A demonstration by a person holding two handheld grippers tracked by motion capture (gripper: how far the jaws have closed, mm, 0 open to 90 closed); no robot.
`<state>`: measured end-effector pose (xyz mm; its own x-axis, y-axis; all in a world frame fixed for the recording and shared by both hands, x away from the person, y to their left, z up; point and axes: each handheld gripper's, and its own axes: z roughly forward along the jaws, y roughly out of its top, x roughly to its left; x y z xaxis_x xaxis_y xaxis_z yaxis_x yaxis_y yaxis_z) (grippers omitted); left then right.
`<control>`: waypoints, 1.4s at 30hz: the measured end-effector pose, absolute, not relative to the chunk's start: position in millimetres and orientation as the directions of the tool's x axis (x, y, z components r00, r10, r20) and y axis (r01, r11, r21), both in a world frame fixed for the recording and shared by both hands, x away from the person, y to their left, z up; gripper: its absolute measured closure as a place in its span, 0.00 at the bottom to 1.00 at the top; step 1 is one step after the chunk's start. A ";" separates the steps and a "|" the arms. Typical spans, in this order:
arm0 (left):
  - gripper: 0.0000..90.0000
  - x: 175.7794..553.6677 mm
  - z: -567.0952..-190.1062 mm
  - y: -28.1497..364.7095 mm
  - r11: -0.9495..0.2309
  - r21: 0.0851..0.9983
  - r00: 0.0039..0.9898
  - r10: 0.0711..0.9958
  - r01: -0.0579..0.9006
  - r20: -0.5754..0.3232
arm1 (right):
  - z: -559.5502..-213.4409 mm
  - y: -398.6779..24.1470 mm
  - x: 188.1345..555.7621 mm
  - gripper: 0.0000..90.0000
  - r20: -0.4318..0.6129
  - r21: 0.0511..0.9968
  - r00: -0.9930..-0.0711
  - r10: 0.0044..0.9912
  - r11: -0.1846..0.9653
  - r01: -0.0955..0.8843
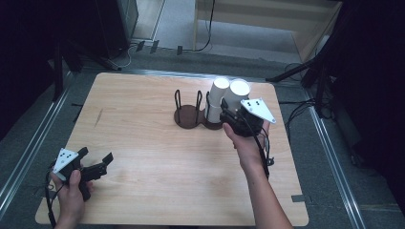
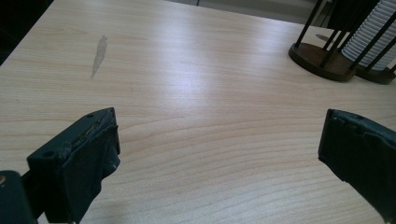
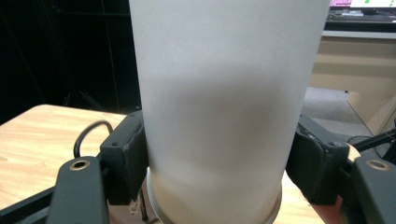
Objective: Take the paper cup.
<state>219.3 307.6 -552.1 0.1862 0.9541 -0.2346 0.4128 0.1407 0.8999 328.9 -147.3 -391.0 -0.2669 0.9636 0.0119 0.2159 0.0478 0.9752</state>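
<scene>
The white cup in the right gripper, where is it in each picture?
High view: cup, right of centre, tilted, beside the stack.
Right gripper view: cup, centre, between the black jaws.
Left gripper view: not in it, as far as I can tell.
Shared landmark: the holder.

From above the near edge we look forward and down over the whole tabletop. Riding low on the left gripper, we face across the boards toward the dark cup rack. On the right gripper we sit close against a white paper cup.
</scene>
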 end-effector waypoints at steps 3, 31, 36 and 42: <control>0.00 219.4 -552.2 307.7 0.140 0.900 0.186 0.954 0.413 -0.234 | -398.8 -153.7 319.6 0.32 0.024 0.972 -0.265 0.964 0.040 0.232; 0.00 217.5 -552.7 312.9 0.181 0.892 0.142 0.955 0.415 -0.259 | -472.4 -187.0 267.8 0.32 0.101 0.945 -0.219 0.971 -0.025 0.327; 0.00 218.7 -552.7 312.9 0.195 0.885 0.102 0.960 0.423 -0.260 | -473.5 -187.3 264.0 0.32 0.109 0.944 -0.226 0.968 -0.030 0.329; 0.00 218.9 -552.1 316.6 0.213 0.883 0.109 0.953 0.418 -0.282 | -484.6 -175.4 263.7 0.32 0.077 0.940 -0.262 0.962 0.018 0.340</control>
